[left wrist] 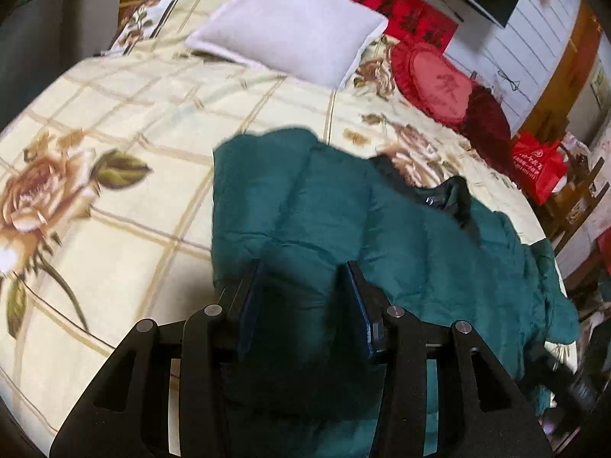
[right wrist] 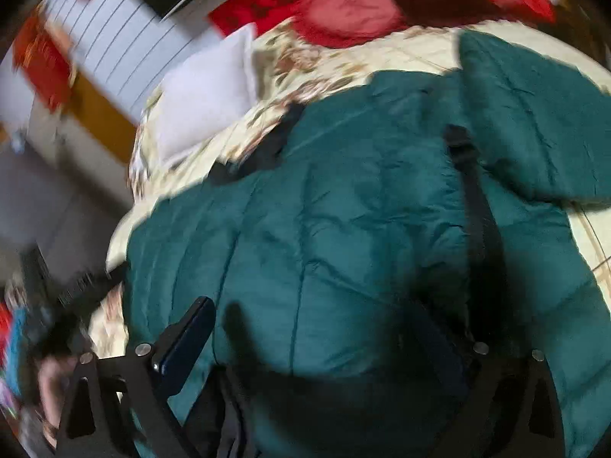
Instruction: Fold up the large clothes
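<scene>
A large dark teal puffer jacket (left wrist: 382,236) lies spread on the floral bed cover, with a black collar and snap part (left wrist: 446,194) near its far edge. My left gripper (left wrist: 305,271) has its jaws parted around a thick fold of the jacket's near edge; the fabric fills the gap between the fingers. In the right wrist view the jacket (right wrist: 343,210) fills most of the frame, a sleeve (right wrist: 534,114) lying to the upper right. My right gripper (right wrist: 320,316) is wide open over the jacket; its right finger is lost in dark shadow.
The bed cover (left wrist: 114,122) is cream with brown roses. A white pillow (left wrist: 290,26) and a red heart cushion (left wrist: 435,84) lie at the head. A red bag (left wrist: 538,168) and wooden chairs stand beside the bed's right side.
</scene>
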A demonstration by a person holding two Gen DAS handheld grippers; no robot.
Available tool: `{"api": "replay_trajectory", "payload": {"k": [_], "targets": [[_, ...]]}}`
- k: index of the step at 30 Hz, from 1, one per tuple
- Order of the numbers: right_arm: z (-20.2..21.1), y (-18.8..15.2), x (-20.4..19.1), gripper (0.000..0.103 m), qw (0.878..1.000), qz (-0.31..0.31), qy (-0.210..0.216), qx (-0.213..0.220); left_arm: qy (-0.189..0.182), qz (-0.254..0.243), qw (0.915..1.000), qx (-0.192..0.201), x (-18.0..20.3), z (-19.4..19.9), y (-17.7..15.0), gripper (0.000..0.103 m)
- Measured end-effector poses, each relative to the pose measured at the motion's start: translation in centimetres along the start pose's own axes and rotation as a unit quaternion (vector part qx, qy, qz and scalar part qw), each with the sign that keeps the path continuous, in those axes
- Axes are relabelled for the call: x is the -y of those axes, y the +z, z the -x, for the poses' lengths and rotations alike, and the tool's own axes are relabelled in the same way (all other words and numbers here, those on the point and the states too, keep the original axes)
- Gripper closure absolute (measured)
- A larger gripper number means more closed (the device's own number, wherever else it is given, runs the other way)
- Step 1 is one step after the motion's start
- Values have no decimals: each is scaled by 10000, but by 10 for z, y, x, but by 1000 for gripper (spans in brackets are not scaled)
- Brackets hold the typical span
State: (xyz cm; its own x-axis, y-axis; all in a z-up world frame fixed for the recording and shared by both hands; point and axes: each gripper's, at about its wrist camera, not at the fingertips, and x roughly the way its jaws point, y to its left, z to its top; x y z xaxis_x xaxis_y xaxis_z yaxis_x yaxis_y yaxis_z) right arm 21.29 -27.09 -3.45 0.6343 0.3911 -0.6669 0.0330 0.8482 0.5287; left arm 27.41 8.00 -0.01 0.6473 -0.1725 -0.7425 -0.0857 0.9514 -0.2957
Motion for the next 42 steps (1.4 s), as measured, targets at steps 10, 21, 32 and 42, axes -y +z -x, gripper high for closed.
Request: {"api": "replay_trajectory", "payload": {"k": [10, 21, 32, 42], "targets": [[-38, 24, -17, 0, 9915, 1111, -638, -227, 302, -69, 9995, 9, 5, -4, -15, 61], [-22, 20, -12, 0, 9850, 1088, -1301, -313, 396, -244, 9989, -85, 14, 3, -18, 61], [70, -16, -14, 1, 9736, 1442, -1581, 793, 288, -389, 9986, 194, 13, 62, -67, 61], [100, -42, 85, 1, 9934, -29, -972, 606, 454, -193, 9987, 123, -15, 57, -104, 61]]}}
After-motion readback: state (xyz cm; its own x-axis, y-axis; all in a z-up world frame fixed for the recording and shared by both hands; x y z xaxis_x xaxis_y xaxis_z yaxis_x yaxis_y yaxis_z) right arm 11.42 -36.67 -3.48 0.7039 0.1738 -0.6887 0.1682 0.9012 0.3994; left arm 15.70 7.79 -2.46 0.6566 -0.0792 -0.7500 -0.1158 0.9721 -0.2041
